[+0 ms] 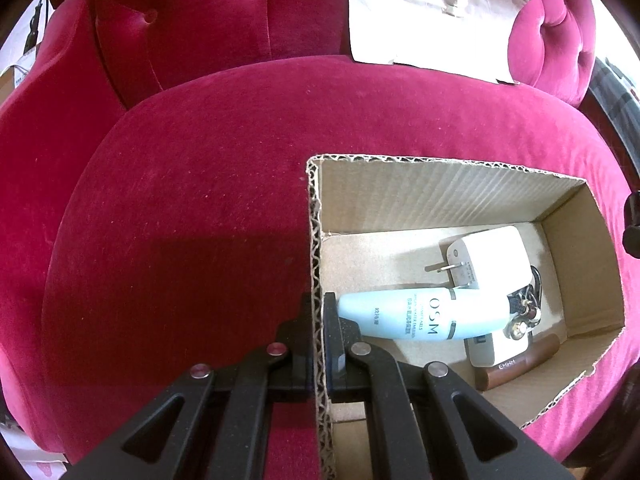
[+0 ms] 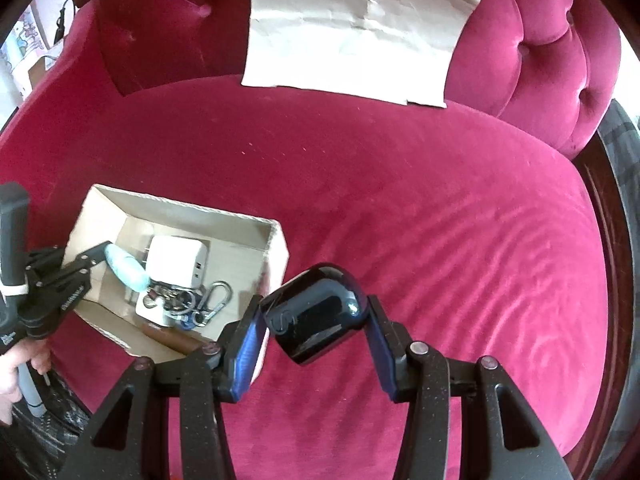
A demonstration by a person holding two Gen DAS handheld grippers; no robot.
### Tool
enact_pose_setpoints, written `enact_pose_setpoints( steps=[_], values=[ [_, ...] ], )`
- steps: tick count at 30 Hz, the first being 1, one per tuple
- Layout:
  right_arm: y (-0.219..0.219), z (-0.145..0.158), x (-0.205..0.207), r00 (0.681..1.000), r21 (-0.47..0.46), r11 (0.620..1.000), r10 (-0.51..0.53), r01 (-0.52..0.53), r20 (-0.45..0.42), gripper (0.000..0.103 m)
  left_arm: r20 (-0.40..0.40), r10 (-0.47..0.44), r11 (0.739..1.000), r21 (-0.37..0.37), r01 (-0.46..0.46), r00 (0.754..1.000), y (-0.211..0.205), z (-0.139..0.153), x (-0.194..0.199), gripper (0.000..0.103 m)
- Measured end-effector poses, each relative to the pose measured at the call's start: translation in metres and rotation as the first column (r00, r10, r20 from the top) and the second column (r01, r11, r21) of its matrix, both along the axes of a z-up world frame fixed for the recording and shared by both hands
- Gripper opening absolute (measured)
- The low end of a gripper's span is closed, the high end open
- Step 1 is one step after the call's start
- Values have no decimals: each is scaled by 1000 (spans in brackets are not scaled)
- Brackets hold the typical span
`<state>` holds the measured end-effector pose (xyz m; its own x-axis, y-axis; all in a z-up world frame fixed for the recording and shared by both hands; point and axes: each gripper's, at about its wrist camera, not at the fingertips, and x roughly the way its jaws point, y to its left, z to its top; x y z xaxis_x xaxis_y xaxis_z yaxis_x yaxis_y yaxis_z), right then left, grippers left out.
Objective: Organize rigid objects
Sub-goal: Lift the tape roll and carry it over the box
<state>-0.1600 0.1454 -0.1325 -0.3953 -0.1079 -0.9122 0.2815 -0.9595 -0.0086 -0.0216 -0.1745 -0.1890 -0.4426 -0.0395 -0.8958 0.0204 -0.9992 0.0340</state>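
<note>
An open cardboard box [image 1: 440, 196] sits on a crimson velvet seat cushion [image 1: 192, 184]. My left gripper [image 1: 319, 320] is shut on the box's left wall, one finger inside and one outside. Inside lie a pale blue bottle [image 1: 416, 314], a white charger [image 1: 484, 258], a keyring [image 1: 524, 308] and a brown case [image 1: 520, 364]. In the right wrist view my right gripper [image 2: 316, 322] is shut on a glossy black rounded object [image 2: 316, 312], held above the cushion just right of the box [image 2: 276, 248]. The left gripper [image 2: 86, 266] shows at that box's left wall.
A creased sheet of brown paper [image 2: 352, 36] leans against the tufted backrest [image 2: 560, 52]. A person's hand [image 2: 20, 364] holds the left tool at the left edge. A dark wooden frame [image 2: 608, 240] borders the seat on the right. The cushion [image 2: 440, 220] spreads right of the box.
</note>
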Motion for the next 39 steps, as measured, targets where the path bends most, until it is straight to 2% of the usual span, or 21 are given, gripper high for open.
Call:
enact_pose_setpoints(
  steps=[8,20,39],
  values=[
    [-23,10,4,1000,-47,999,20,-21,-10,52,2,4,1000,9,-4,1000,2,-3,0,3],
    [-63,9,8,998,-72,996,49,-51,-27,52,3,5,1000,15,-5,1000,7,-8,-1,3],
    [-103,-21,8,999,-116,993,38,-35,26,52,5,10,1000,21,-10,1000,13,-11,-2,3]
  ],
)
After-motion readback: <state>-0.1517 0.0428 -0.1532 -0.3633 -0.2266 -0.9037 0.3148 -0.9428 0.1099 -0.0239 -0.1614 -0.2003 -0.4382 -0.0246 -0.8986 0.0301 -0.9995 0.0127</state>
